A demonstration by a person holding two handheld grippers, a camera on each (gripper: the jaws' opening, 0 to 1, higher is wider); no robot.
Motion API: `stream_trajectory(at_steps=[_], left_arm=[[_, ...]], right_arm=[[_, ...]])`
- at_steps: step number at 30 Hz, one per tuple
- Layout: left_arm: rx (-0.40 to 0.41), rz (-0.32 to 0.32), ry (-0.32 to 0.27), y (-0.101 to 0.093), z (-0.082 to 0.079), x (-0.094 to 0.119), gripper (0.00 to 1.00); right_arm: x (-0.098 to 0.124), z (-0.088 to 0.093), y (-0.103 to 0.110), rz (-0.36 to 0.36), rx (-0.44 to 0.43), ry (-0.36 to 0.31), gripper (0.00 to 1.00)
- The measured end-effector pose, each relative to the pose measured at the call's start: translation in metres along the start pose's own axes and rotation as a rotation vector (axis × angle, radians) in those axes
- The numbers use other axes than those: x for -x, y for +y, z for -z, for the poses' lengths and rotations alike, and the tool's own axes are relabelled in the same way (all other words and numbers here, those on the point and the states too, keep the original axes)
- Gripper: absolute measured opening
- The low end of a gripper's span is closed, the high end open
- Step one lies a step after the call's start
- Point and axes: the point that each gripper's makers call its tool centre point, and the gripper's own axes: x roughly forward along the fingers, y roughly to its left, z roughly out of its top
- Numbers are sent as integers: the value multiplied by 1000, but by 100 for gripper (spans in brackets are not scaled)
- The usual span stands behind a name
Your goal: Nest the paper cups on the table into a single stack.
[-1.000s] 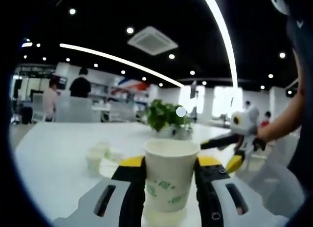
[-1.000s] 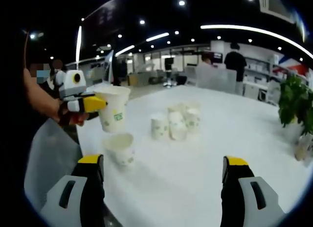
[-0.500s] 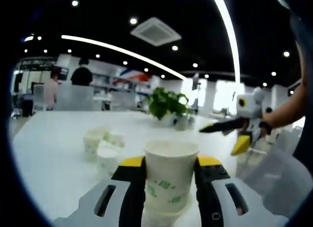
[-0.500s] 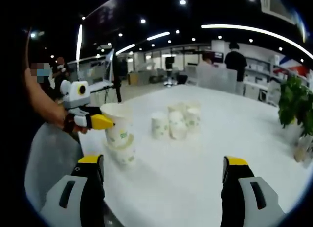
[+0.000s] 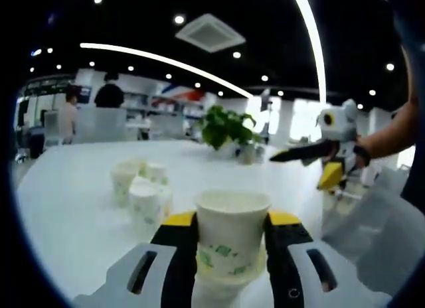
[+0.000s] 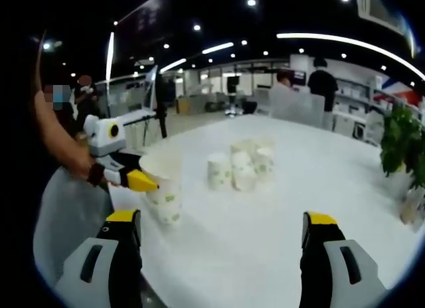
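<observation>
The left gripper [image 5: 231, 255], low in the centre of the left gripper view, has its yellow-tipped jaws pinched on the sides of a paper cup [image 5: 231, 235], which sits partly seated in a second cup [image 6: 169, 212] standing on the white table [image 5: 73, 208]. In the right gripper view the same pair appears at the left of the frame, near the table's edge, with a person's hand [image 6: 76, 163] behind the tool. The right gripper [image 6: 219, 255] rides at the bottom of its own view with jaws spread wide and nothing between them; in the left gripper view it hangs at the right, above the table.

The cups look thin and light, with a green print on the wall. Such a cup would likely crush under a hard squeeze and tip at a nudge, so the mid-wall below the rolled rim looks the soundest place to hold, with a straight push down to seat it.

A cluster of loose cups [image 6: 240, 163] stands in the middle of the right gripper view, well apart from the nested pair, not yet stacked. The table is smooth and glossy. A potted plant [image 5: 224, 127] stands at its far side. Beyond lies an open office with a dark ceiling, strip lights [image 5: 153, 61] and people [image 6: 323, 89] standing at the back.
</observation>
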Motion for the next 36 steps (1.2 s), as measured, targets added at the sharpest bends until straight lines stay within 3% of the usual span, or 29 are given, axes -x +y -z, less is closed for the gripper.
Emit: stream_trajectory(at_steps=[3,5,19,23,30,36], left_arm=[[-33,-37,77,7,15,1,39],[-36,-37,93,7,21,-1,40],[-53,-21,117,5,20,0,43],[-49,-21,124,9,20,2,52],[-34,-36,98,14,5,7,78],[-34,-52,61,27,-21,15,84]], right_arm=[[-1,0,1,-3,4,2,100],[-1,1,1,-3,5,3,100],[-5,1,3,-8,1,-1,100],[-5,1,2,-7,-2,-4,100],[-8,0,-1,-2,-9,-13,100],[-12,-6,-4,4,-3,-26,100]])
